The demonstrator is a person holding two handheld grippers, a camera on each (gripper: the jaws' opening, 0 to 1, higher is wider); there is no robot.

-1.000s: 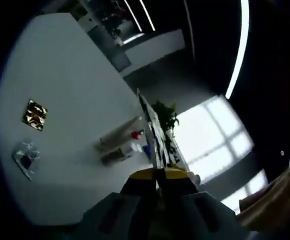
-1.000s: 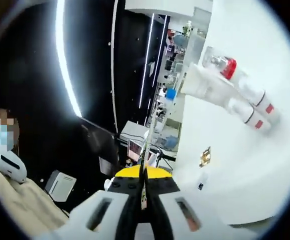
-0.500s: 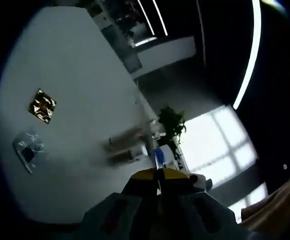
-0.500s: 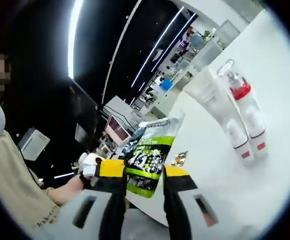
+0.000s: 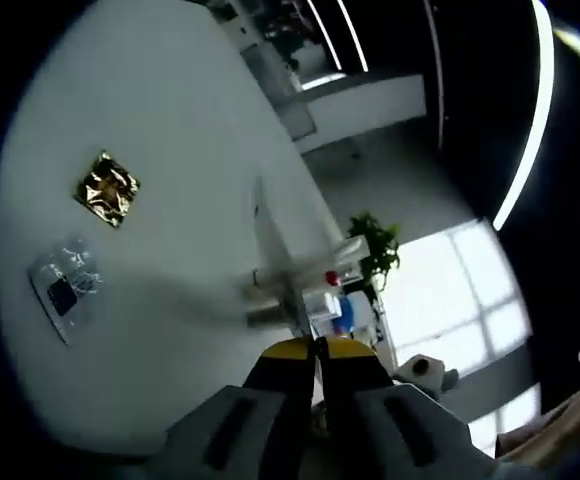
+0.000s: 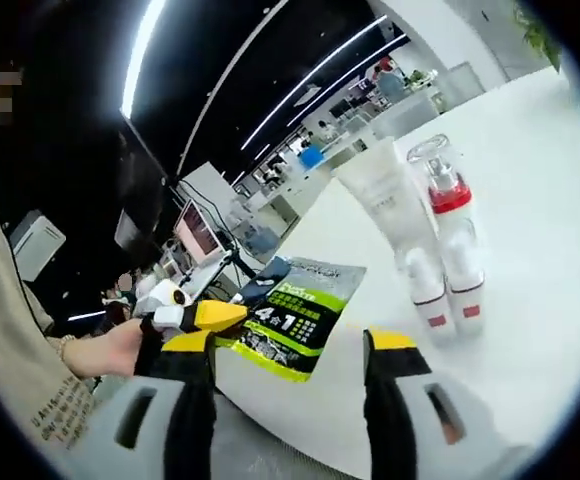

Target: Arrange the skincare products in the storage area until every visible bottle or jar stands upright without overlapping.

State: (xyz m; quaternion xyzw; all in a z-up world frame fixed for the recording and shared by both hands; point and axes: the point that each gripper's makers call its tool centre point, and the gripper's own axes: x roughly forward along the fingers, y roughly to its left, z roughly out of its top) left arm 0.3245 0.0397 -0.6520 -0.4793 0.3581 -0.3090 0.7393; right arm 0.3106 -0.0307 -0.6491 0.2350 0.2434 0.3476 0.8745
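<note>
On the white bench (image 6: 540, 200), in the right gripper view, a white tube (image 6: 382, 205) and two red-capped bottles (image 6: 448, 250) lie close together, touching side by side. Nearer the bench edge a green and black sachet (image 6: 295, 325) is pinched at its corner by the left gripper (image 6: 205, 318), whose yellow-tipped jaws are closed on it. The right gripper (image 6: 295, 365) has its jaws spread wide with nothing between them. In the left gripper view, a gold foil packet (image 5: 108, 188) and a clear packet (image 5: 62, 296) lie apart on the bench.
</note>
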